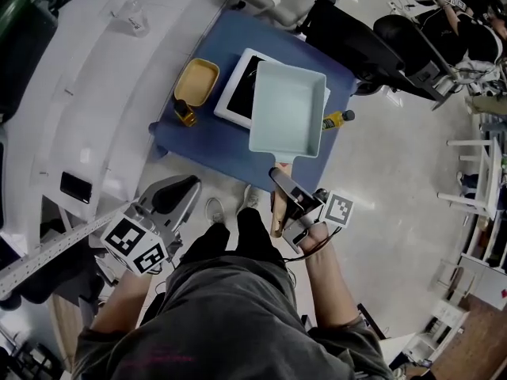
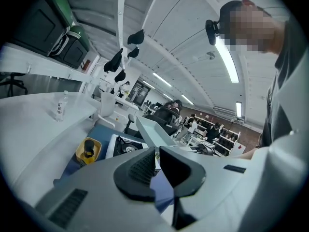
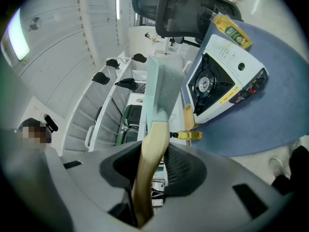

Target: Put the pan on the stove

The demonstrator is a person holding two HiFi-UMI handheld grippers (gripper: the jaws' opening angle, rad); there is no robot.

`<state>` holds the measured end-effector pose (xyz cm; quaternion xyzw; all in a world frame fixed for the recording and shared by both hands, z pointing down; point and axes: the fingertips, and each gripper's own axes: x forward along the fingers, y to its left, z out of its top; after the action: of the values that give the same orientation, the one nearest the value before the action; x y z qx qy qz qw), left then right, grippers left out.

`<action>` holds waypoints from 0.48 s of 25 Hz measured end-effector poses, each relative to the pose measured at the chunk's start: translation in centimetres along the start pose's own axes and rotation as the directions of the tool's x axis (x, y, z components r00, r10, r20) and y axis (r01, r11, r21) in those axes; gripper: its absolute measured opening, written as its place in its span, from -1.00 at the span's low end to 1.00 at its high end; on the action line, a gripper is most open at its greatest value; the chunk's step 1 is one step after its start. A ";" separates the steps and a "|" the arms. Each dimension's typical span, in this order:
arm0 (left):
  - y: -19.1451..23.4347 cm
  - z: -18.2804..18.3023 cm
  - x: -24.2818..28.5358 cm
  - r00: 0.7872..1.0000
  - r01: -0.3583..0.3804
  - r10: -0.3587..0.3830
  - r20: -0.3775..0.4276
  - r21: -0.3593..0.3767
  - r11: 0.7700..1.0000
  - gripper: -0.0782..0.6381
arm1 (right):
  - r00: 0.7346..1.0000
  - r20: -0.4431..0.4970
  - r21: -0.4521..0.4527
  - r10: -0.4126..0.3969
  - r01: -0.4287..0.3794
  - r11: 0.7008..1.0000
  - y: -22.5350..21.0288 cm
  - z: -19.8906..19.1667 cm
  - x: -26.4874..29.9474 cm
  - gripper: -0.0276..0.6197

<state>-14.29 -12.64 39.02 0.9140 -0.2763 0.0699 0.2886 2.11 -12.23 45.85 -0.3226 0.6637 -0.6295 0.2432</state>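
A person holds a pale green square pan [image 1: 287,109] in the air above a white portable gas stove [image 1: 236,93] on a round blue worktop [image 1: 194,145], upper centre of the head view. The pan covers the stove's right part there. In the right gripper view it is seen edge-on at the centre, with the stove's burner to its right and clear of it.

The right hand-held gripper [image 1: 283,187], just below the pan, is clamped on the pan's wooden handle [image 3: 152,144], which runs between its two jaws and out toward the camera.

The left hand-held gripper [image 1: 184,187], at lower left of the head view, stays short of the worktop's near edge. Its jaws stand a narrow gap apart with nothing between them.

A yellow dish [image 1: 198,80] lies left of the stove, with a small dark-capped bottle [image 1: 184,114] at its near end. A yellow oil bottle [image 1: 337,119] lies on its side right of the stove. Black office chairs [image 1: 356,34] stand beyond the worktop, upper right.
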 end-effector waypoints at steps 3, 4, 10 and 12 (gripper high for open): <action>0.2 0.0 0.8 1.000 -0.024 0.024 -0.007 -0.001 1.000 -0.70 | 1.000 0.003 0.014 0.004 -0.004 1.000 -1.4 1.1 0.7 -0.48; 0.2 -0.1 1.1 0.999 -0.032 0.032 -0.010 -0.001 0.999 -0.70 | 1.000 0.005 0.018 0.006 -0.006 1.000 -1.8 1.5 1.0 -0.48; 0.0 -0.3 3.3 0.996 -0.078 0.078 -0.031 -0.004 0.997 -0.70 | 1.000 0.019 0.029 0.009 -0.010 1.000 -4.4 4.1 2.3 -0.48; -0.1 -0.4 4.1 0.995 -0.091 0.091 -0.037 -0.005 0.996 -0.70 | 1.000 0.023 0.037 0.006 -0.006 0.999 -5.3 4.8 2.7 -0.48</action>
<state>-10.74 -14.27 40.42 0.8982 -0.3123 0.0989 0.2932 4.44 -17.46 50.85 -0.3234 0.6501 -0.6371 0.2587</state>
